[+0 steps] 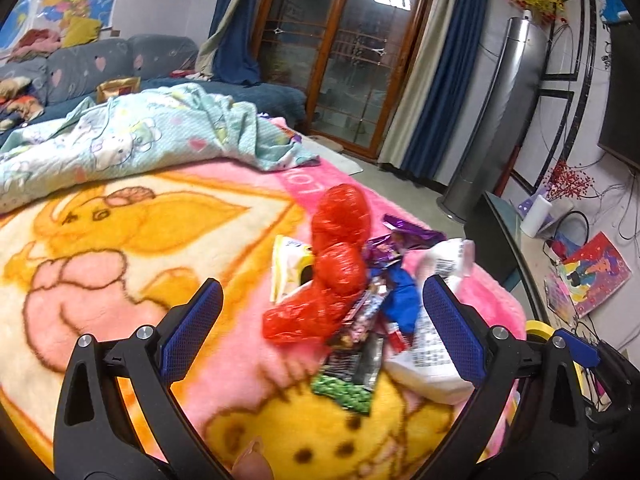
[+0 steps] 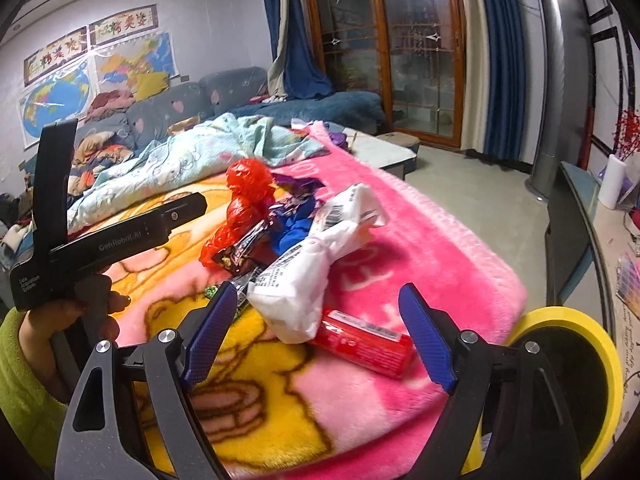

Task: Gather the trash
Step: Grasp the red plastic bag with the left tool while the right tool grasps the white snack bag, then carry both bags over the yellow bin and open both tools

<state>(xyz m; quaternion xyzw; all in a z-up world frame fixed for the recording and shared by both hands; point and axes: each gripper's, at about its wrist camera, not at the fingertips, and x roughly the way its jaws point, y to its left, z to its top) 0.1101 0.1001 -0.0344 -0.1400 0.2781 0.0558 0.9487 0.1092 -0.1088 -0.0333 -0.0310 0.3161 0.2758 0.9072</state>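
A heap of trash lies on a pink and yellow blanket: a red plastic bag, dark snack wrappers, a blue scrap, a white crumpled bag and purple wrappers. My left gripper is open just above the heap, its jaws on either side of it. In the right wrist view, my right gripper is open around the white bag and a red packet. The red bag lies further back.
A yellow-rimmed bin stands at the bed's right edge. A light blue quilt is bunched at the back of the bed. A sofa with clothes is behind. A cabinet and a tower fan stand at right.
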